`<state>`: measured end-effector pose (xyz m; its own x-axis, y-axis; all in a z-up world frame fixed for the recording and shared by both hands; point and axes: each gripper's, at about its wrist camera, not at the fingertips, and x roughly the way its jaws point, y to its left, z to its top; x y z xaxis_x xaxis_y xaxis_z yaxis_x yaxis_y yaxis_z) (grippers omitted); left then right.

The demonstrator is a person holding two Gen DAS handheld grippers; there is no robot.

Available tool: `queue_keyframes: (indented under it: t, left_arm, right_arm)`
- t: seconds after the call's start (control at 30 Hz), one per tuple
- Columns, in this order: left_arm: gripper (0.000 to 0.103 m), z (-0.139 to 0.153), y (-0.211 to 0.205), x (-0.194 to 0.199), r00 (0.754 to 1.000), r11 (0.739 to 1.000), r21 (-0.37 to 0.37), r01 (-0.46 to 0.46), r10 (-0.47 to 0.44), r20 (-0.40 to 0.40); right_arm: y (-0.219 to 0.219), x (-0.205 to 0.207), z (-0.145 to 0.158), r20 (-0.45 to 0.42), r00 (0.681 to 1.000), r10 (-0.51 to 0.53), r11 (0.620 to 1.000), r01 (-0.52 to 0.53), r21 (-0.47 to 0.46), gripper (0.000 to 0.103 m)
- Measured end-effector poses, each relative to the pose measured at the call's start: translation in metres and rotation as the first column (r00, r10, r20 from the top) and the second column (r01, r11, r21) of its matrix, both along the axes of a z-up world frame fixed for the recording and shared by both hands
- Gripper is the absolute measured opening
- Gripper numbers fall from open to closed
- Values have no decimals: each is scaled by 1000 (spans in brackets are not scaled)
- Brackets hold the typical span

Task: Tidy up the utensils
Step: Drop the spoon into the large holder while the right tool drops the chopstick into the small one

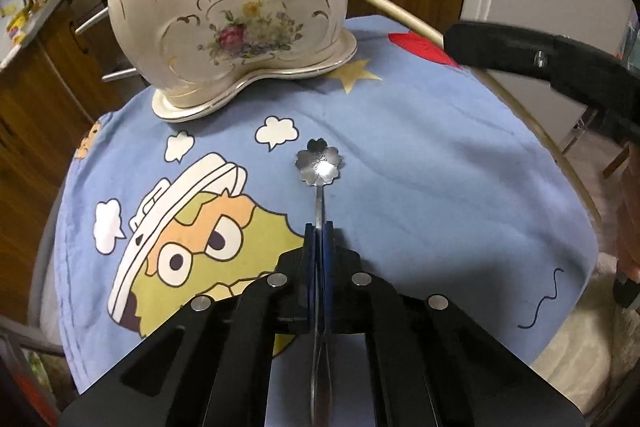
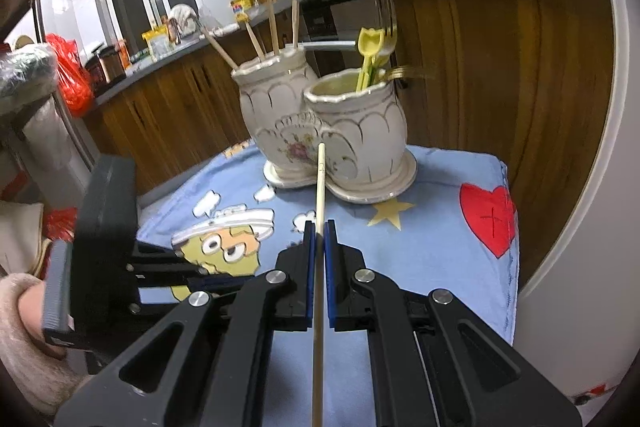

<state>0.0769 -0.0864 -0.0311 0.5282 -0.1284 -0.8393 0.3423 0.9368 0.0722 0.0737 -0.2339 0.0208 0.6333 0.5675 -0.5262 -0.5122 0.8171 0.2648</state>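
The left gripper (image 1: pixel 319 227) is pressed together on the thin handle of a flower-shaped metal spoon (image 1: pixel 320 161), whose bowl lies just ahead of the fingertips on the blue cartoon cloth (image 1: pixel 440 187). The right gripper (image 2: pixel 319 225) pinches a pale wooden chopstick (image 2: pixel 320 183) that juts forward, its tip in front of the double ceramic holder (image 2: pixel 332 135). The holder stands at the cloth's far side; its left pot holds chopsticks (image 2: pixel 273 27), its right pot a yellow plastic spoon (image 2: pixel 369 55) and forks (image 2: pixel 387 15).
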Motion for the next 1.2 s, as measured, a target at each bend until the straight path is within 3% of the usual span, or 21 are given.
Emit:
queue_keyframes:
  t: [0.13,0.27,0.37,0.53,0.7,0.83,0.93,1.2]
  left_arm:
    - [4,10,12,-14,993,998,-61,32,-25,113]
    - [4,32,33,-29,970,984,-169,57,-14,244]
    - [4,48,44,-32,940,971,-229,66,16,340]
    - [4,72,74,-39,867,938,-337,85,98,489]
    - [4,99,88,-15,824,908,-405,108,146,548]
    - [4,123,96,6,789,890,-436,133,172,591]
    - [4,137,100,30,780,873,-464,150,184,598]
    - [4,153,99,81,744,858,-487,162,218,632]
  right_arm:
    - [-4,-5,9,68,998,-16,999,13,45,5]
    - [-6,-9,19,138,989,-46,995,33,94,5]
    - [-6,-9,24,182,981,-68,990,43,138,5]
    - [-8,-6,37,263,955,-133,974,77,214,5]
    - [-11,12,65,329,918,-221,950,126,287,5]
    - [-2,38,82,340,913,-225,946,121,300,5]
    - [12,60,91,357,909,-217,948,108,300,5]
    - [39,107,88,356,908,-219,946,109,305,5]
